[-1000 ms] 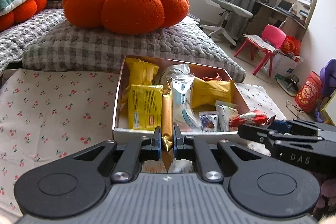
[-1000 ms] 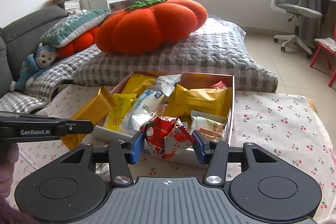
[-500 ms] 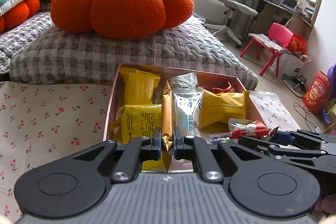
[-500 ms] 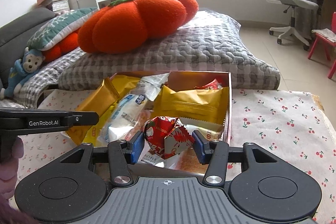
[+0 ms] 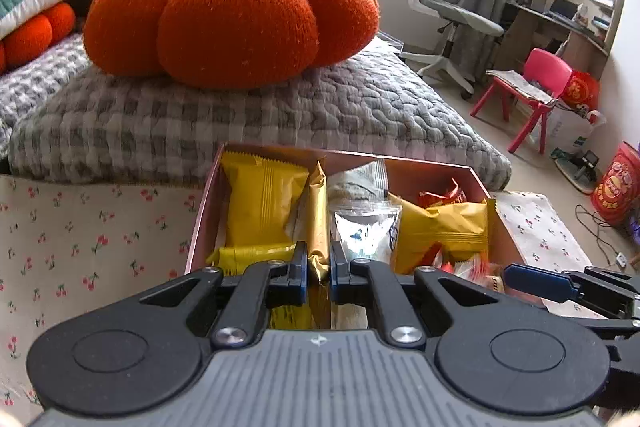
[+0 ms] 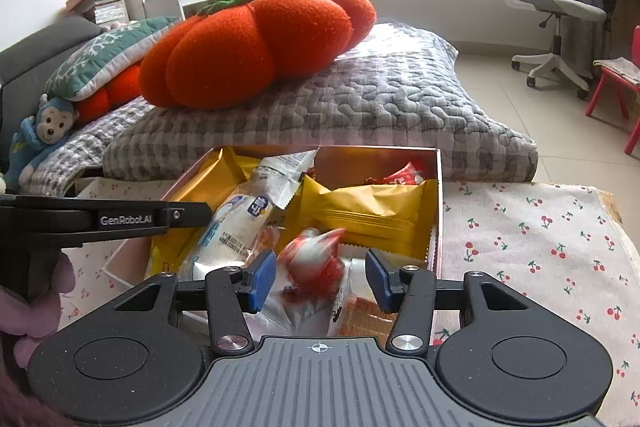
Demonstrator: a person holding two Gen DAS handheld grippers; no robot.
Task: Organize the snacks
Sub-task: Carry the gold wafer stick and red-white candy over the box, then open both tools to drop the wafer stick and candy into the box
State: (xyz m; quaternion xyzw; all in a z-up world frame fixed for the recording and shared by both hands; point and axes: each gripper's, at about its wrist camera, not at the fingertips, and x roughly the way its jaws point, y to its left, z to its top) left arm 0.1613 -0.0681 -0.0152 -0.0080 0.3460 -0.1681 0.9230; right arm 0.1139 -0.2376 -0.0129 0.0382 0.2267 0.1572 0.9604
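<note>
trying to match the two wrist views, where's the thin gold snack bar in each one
Left wrist: the gold snack bar stands at centre, pinched by the left gripper over the snack box.
Right wrist: only a gold wrapper edge shows at the box's left, behind the left gripper's finger; probably the same bar.
Shared landmark: the orange pumpkin cushion.

left wrist: rides its hand-held gripper [image 5: 319,265], looking forward and down, close over the snack box [image 5: 434,169]; right wrist: same from the right, tilted less steeply | shared: box, orange cushion [image 6: 256,43], office chair [image 6: 554,3]
</note>
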